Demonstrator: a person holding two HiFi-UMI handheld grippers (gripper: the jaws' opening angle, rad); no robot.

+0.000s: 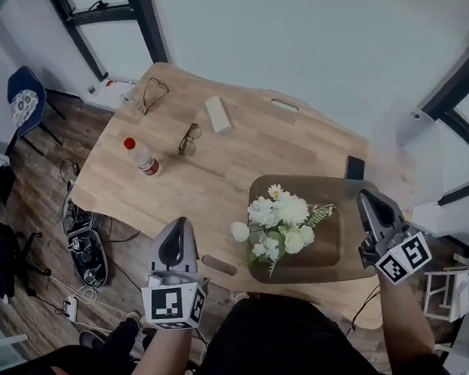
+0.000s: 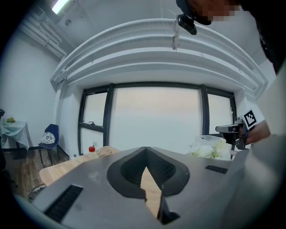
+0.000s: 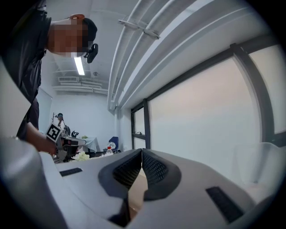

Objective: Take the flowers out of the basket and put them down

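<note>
Table of light wood carries a dark brown oval basket. A bunch of white flowers with green leaves lies inside it. Left gripper and right gripper flank the basket, both clenched and empty.

Head view looks steeply down on the table; gripper views look level, sharing the flowers.
</note>
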